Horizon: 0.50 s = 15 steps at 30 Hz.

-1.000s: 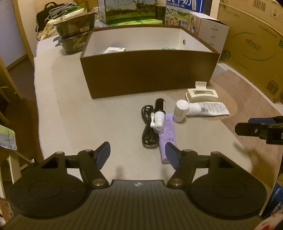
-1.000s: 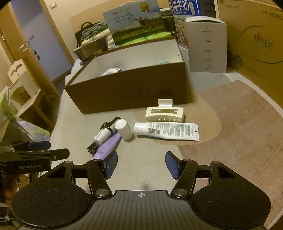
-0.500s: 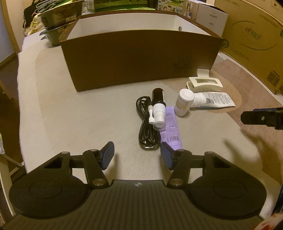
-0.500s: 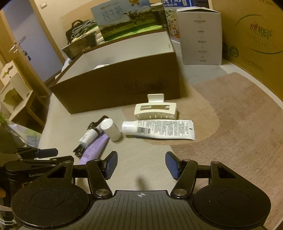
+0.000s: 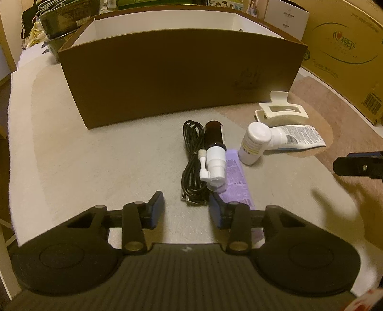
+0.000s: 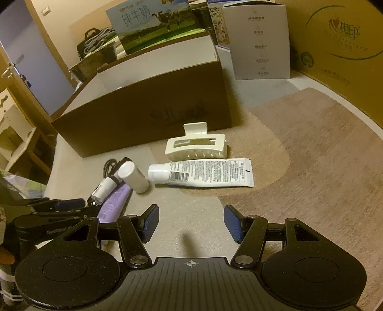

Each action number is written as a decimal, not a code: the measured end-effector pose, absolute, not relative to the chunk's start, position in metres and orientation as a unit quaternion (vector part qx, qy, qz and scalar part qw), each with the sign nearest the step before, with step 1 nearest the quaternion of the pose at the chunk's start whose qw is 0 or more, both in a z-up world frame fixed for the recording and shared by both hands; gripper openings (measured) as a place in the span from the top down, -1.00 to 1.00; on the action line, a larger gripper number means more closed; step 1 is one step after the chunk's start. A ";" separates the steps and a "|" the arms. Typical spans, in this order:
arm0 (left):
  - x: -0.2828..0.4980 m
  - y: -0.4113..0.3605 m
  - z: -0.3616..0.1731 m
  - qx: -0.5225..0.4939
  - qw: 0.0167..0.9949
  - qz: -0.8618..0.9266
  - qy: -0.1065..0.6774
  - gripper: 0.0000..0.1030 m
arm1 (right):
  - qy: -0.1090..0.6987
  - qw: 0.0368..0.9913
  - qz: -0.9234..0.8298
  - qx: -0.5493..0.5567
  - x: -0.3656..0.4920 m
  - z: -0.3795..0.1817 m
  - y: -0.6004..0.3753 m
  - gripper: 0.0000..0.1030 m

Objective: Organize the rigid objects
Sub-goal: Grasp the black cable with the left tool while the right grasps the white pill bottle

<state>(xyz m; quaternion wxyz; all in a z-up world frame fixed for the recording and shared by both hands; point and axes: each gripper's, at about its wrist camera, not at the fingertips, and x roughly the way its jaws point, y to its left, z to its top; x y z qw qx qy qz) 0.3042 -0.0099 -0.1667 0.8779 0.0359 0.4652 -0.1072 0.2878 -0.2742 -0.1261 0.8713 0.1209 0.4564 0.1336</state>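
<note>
A coiled black cable point(image 5: 192, 165), a dark spray bottle point(image 5: 214, 153) with a white nozzle, a purple tube point(image 5: 237, 179), a small white bottle point(image 5: 253, 143), a white tube point(image 5: 299, 140) and a cream hair claw point(image 5: 280, 112) lie on the mat before a brown box point(image 5: 182, 76). My left gripper point(image 5: 186, 210) hovers low just short of the cable's near end, its jaws closing with nothing between them. My right gripper point(image 6: 191, 222) stands open over bare mat, nearer than the white tube point(image 6: 203, 173) and hair claw point(image 6: 197, 147).
Large cardboard cartons point(image 5: 347, 52) line the right side. A white carton point(image 6: 259, 40) and milk box point(image 6: 155, 26) stand behind the brown box point(image 6: 143, 114). Dark trays point(image 5: 62, 21) sit at the far left. The mat's left edge point(image 5: 14, 143) drops off.
My left gripper has dropped and come forward toward the cable and spray bottle while its jaws narrowed. The right gripper edged slightly closer to the white tube, jaws unchanged.
</note>
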 end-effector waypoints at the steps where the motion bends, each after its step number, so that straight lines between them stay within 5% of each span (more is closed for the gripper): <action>1: 0.304 -0.009 -0.167 0.037 0.878 -0.108 0.465 0.26 | 0.457 0.871 0.134 0.121 0.288 -0.126 -0.274 -0.18; 15: 0.312 -0.016 -0.169 0.088 0.882 -0.129 0.445 0.26 | 0.460 0.869 0.129 0.125 0.292 -0.132 -0.277 -0.18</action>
